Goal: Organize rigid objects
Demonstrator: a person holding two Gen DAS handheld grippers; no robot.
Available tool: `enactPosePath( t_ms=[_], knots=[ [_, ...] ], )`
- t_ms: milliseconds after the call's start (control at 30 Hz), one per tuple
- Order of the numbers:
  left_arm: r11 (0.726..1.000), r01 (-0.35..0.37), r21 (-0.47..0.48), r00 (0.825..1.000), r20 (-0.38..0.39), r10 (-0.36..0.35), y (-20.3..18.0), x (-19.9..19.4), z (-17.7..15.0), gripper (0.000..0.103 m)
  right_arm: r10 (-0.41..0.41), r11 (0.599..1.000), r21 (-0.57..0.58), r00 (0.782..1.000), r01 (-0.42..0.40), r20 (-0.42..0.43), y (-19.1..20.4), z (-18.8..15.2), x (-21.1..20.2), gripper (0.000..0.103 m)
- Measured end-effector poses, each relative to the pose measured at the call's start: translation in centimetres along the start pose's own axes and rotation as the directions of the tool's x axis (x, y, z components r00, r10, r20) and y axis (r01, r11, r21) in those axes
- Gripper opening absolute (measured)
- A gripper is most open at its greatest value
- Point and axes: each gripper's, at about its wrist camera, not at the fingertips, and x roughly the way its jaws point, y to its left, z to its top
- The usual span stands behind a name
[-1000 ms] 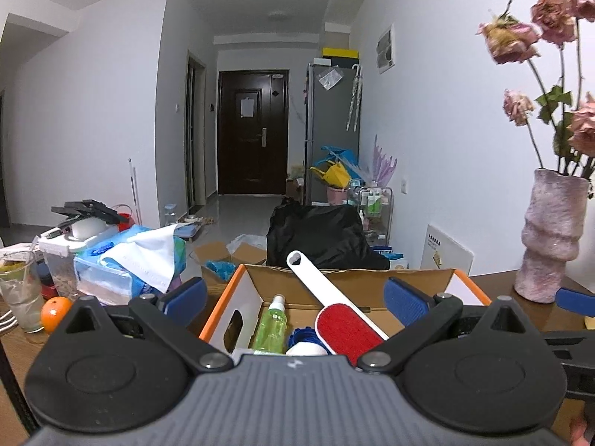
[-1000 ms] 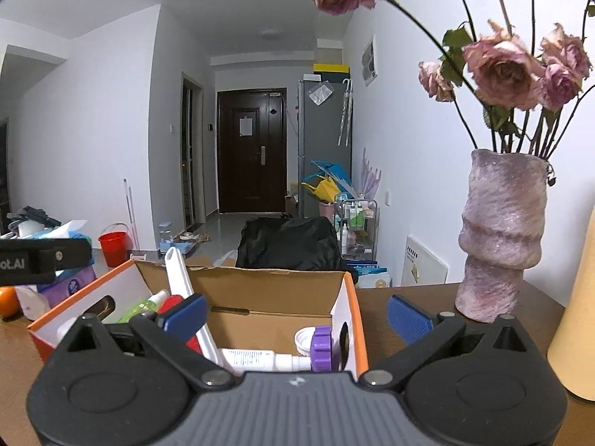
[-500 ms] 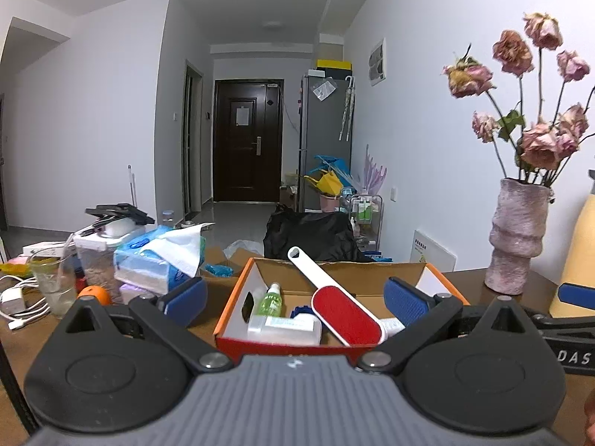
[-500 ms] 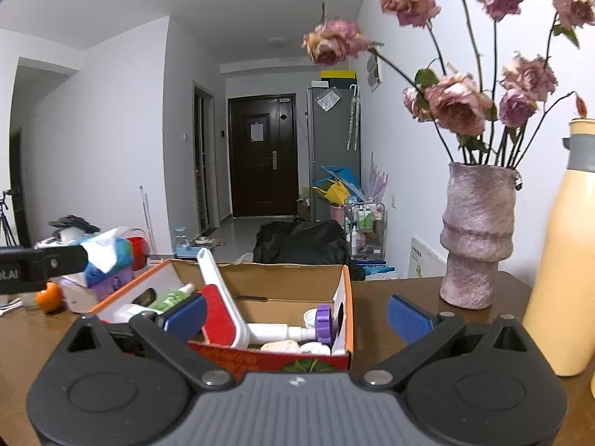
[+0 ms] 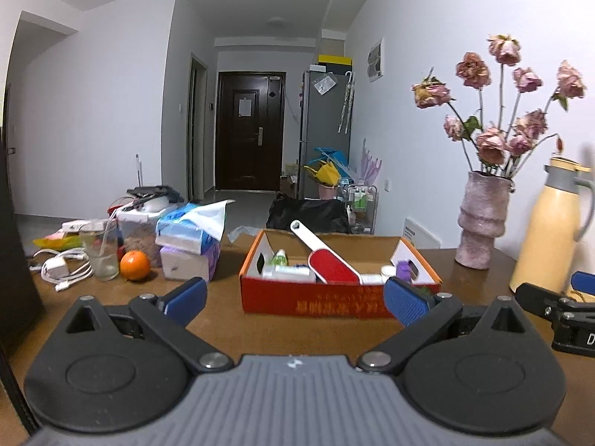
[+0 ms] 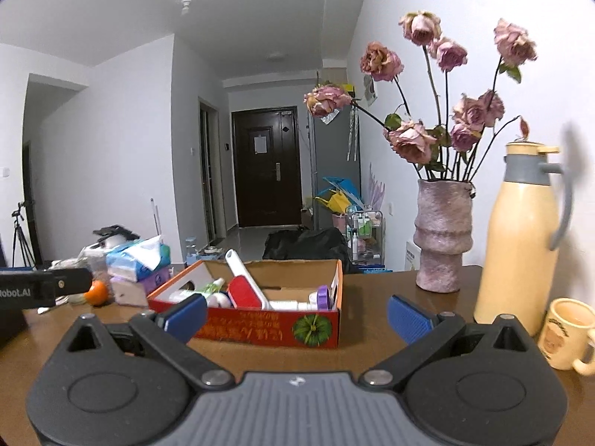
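An orange cardboard box (image 5: 334,303) (image 6: 260,329) stands on the brown table ahead of both grippers. In it lie a red lint brush with a white handle (image 5: 327,260) (image 6: 243,286), a green-capped bottle (image 5: 279,258), white tubes and a purple-capped item (image 6: 322,297). My left gripper (image 5: 295,299) is open with nothing between its blue pads, a short way in front of the box. My right gripper (image 6: 295,316) is also open and holds nothing, near the box's front right corner.
Left of the box: tissue packs (image 5: 189,238), an orange (image 5: 135,265), a glass (image 5: 102,256), white cables (image 5: 63,269). Right: a pink vase of dried roses (image 6: 442,238), a cream thermos (image 6: 520,245), a cream mug (image 6: 569,334). Bare table (image 5: 223,319) lies in front.
Both grippers have drawn back from the box, which now looks smaller and farther. The thermos and mug have come into view. Both stay open.
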Motion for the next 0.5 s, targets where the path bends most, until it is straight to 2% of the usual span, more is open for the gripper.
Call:
enactPosePath(
  t_ms=[233, 500],
  knots=[
    [1.0, -0.01, 0.013, 1.0, -0.005, 0.01, -0.3, -6.8, -2.5, 0.103, 0.005, 1.0, -0.02, 1.0, -0.004, 0.02, 0.7, -1.5, -7.1, 0.103],
    [1.0, -0.021, 0.018, 1.0, 0.002, 0.021, -0.3, -12.3, -4.5, 0.103, 0.022, 0.998, -0.051, 0.999, -0.021, 0.024, 1.6, -3.1, -12.0, 0.103]
  ],
)
